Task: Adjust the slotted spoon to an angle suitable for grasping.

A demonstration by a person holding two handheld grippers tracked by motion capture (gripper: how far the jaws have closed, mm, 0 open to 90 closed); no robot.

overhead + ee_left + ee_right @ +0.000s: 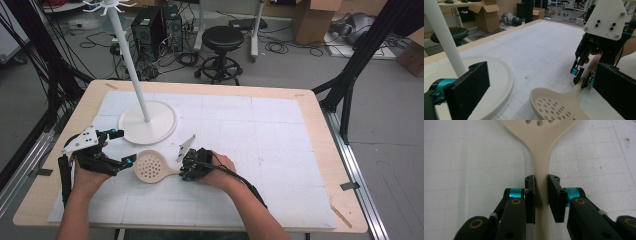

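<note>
White gridded mat covers most of the tan wooden table; broad bare mat to the right and far side. White round-based stand with a tall pole sits at far left, its base near the work.

Right gripper lies low over the mat, pointing left, hand behind it. Left gripper hovers just left of the spoon bowl, jaws standing wide apart with nothing between.

Beige perforated plastic skimmer spoon lies flat on the mat, bowl leftward. Right jaws are clamped on its narrow handle, pads pressing both sides.
</note>
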